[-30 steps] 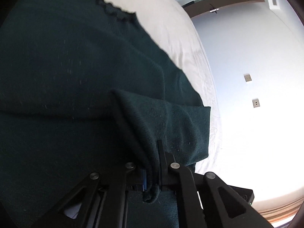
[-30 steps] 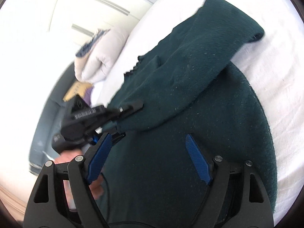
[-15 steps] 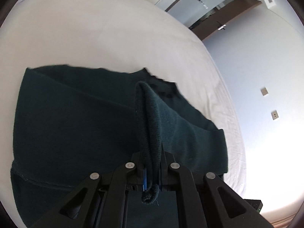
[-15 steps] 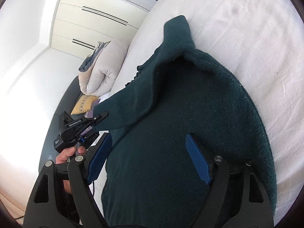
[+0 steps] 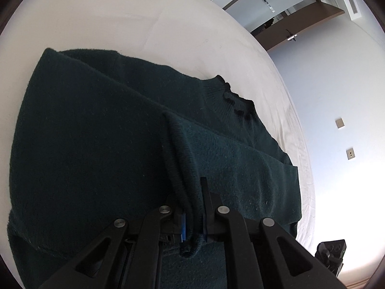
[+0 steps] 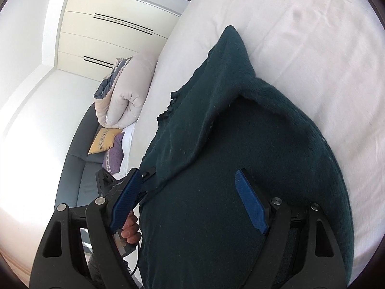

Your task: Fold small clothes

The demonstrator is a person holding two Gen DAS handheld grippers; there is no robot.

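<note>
The dark green sweater [image 5: 101, 144] lies spread on the white bed [image 5: 120, 24], and the folding is, I think, only at its beginning. One sleeve [image 5: 231, 166] is laid across the body, and its cuff is clamped between the fingers of the left gripper [image 5: 193, 219]. The other side, and the final fold of the body, seem not yet done. The right gripper [image 6: 190, 200] hovers over the sweater with fingers wide apart, holding nothing. No container is visible.
</note>
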